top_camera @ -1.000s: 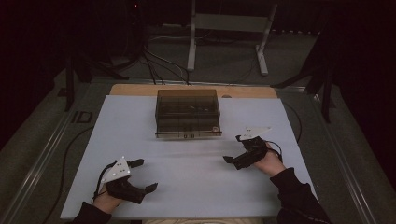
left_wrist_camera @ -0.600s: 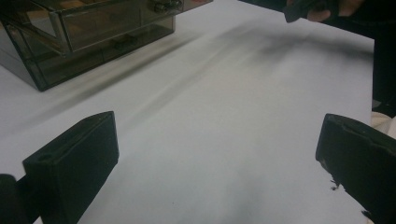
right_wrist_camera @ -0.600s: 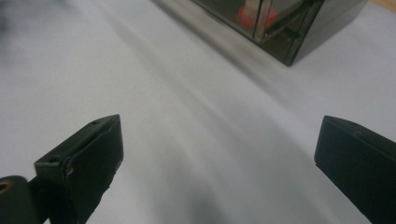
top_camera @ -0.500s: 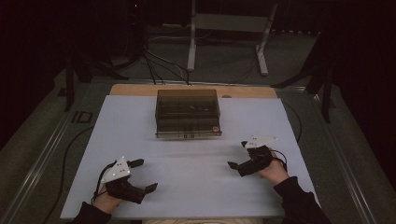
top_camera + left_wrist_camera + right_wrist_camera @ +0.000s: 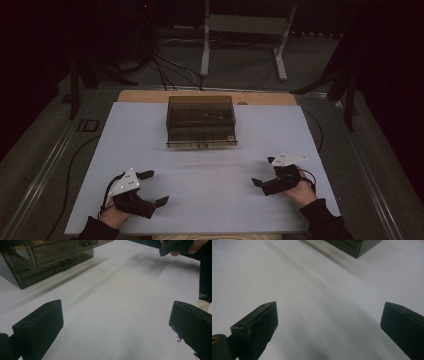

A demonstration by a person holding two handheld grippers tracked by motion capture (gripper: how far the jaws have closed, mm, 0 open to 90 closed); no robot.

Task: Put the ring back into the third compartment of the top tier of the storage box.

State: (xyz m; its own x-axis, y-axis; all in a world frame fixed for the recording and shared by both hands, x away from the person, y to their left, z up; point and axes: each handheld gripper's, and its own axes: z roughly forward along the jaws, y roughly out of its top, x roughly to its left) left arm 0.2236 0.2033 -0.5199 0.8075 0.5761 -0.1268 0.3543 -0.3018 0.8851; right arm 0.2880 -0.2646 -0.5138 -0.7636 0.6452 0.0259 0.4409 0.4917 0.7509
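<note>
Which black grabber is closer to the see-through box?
The right gripper is closer to the smoky drawer box. The left gripper sits lower, near the table's front edge.

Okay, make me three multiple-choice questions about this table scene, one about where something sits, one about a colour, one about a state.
1. Where does the drawer box stand on the white sheet?
A. far middle
B. near left corner
C. near right corner

2. What colour is the box?
A. bright red
B. smoky dark see-through
C. yellow

3. How are the left gripper and right gripper set?
A. both open, holding nothing
B. both shut on the box
C. left shut on a drawer

Answers: 1 A, it stands centred by the far edge. 2 B, its insides show through dark walls. 3 A, bare sheet shows between each pair of jaws.
</note>
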